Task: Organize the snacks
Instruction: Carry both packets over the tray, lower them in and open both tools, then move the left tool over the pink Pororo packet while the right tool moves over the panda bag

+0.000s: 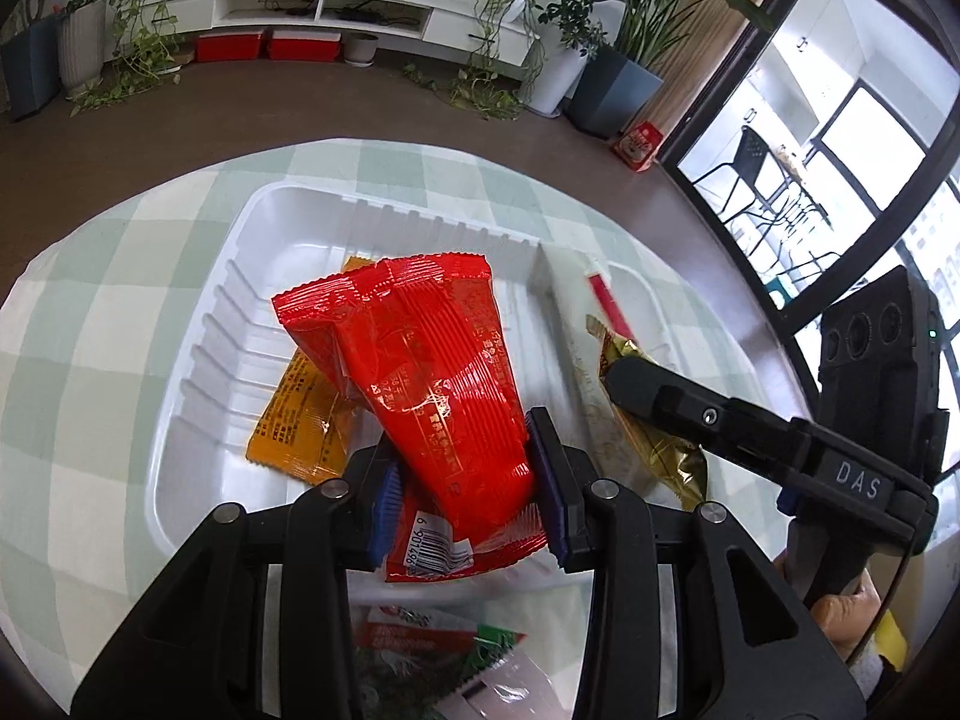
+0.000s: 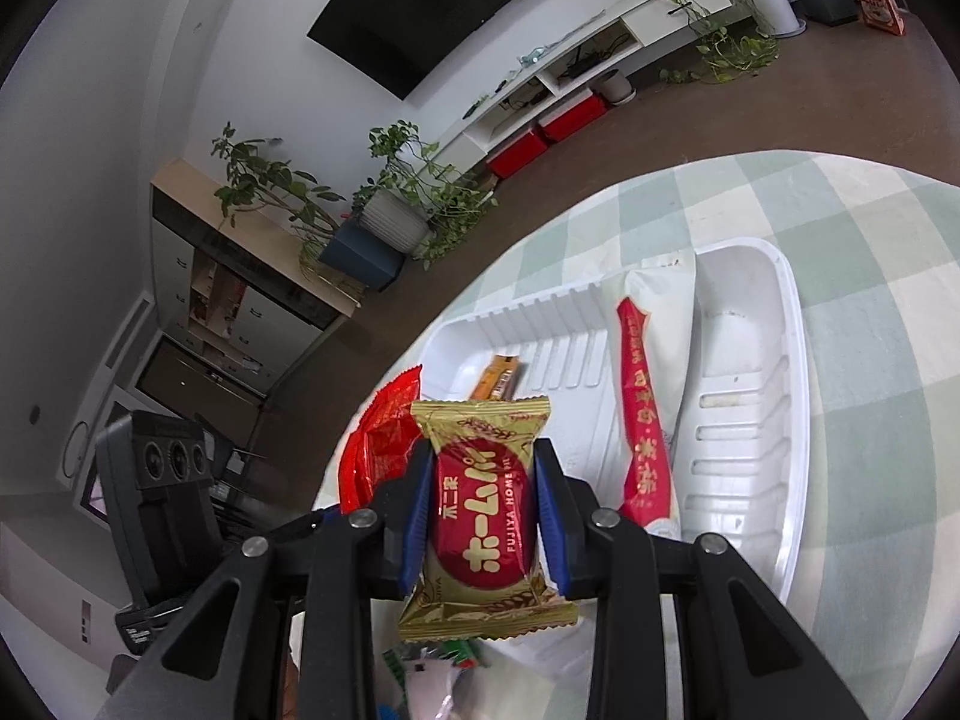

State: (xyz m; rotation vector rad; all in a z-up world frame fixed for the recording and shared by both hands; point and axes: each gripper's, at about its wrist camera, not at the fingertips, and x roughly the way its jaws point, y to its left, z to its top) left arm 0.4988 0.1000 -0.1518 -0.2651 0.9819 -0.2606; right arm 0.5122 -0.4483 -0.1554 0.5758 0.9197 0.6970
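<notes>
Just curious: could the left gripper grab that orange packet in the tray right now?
Probably not: the left gripper is shut on the red packet, which lies over the orange packet in the white tray.

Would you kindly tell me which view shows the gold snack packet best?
The right wrist view: the gold snack packet faces the camera, label readable, between the right gripper jaws. The left wrist view shows only crumpled edges.

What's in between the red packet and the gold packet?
In the left wrist view, a long white packet with a red stripe lies in the tray between the red packet and the gold packet.
</notes>
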